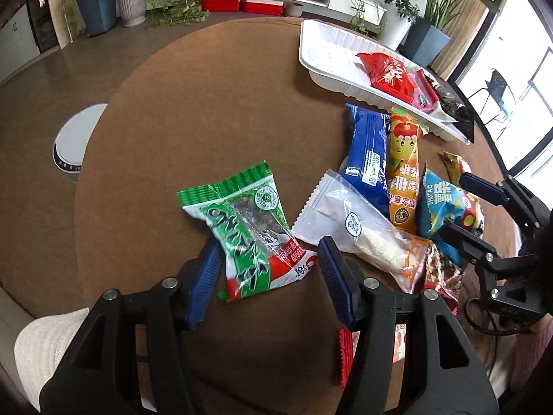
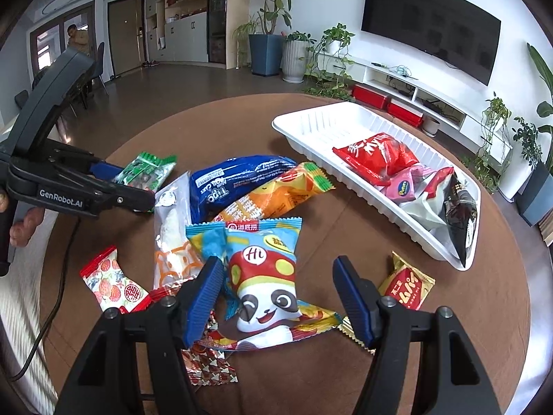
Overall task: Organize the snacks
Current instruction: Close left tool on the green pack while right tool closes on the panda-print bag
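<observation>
The left gripper [image 1: 266,269], tilted steeply down, straddles the green packet [image 1: 242,228] with jaws apart, pads not pressing. The right gripper [image 2: 276,297] stands open around the panda packet [image 2: 262,276]. Only the right view shows the strawberry sweet [image 2: 110,283]. The white tray [image 2: 311,128] at the table's [image 1: 172,121] far edge holds a red bag [image 2: 376,155].

On the bench [image 2: 345,228] lie eight loose snacks: one green packet [image 2: 147,173], one clear packet [image 2: 172,238], one dark blue packet [image 2: 235,180], one orange packet [image 2: 273,197], one panda packet [image 2: 266,276], one fruit-print packet [image 2: 110,283], one red foil packet [image 2: 207,363] and one gold packet [image 2: 408,287]. There is one white tray [image 2: 311,128], and in it I count four more: one red packet [image 2: 380,155], one pink packet [image 2: 404,183], one white packet [image 2: 425,207] and one black packet [image 2: 459,214]. Under the wall shelf stand two red boxes [image 2: 369,97].
</observation>
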